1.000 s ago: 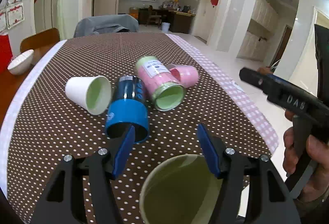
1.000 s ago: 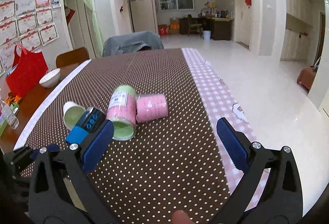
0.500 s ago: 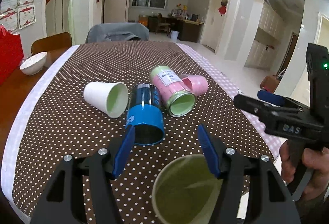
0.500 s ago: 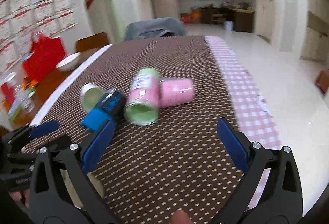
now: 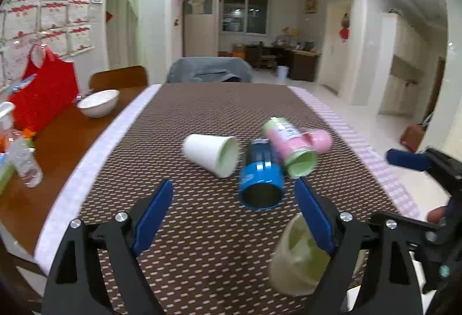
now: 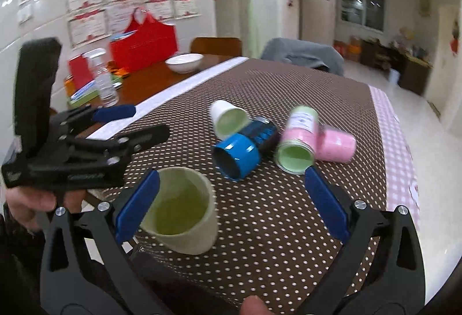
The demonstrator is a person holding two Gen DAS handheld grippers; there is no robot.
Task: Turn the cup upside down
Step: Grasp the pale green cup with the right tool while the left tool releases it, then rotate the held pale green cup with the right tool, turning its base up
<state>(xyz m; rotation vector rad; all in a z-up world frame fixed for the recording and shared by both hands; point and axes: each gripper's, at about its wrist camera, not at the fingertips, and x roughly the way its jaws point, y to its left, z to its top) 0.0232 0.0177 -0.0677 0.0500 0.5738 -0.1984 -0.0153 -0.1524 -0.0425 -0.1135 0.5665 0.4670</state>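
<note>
— How did the claws stand?

— Both were spread wide and held nothing. The right gripper (image 6: 229, 203) had the pale green cup (image 6: 180, 211) standing upright on the dotted tablecloth (image 6: 303, 101), just inside its left finger (image 6: 137, 205). The left gripper (image 5: 234, 218) hovered with that cup (image 5: 297, 254) at its right finger (image 5: 313, 216).

— And farther out?

— Four cups lay on their sides mid-table — a white cup (image 5: 212, 154), a blue cup (image 5: 261, 177), a pink-and-green cup (image 5: 290, 146) and a pink cup (image 5: 317, 139) behind it. A white bowl (image 5: 98, 102) sat far left.
</note>
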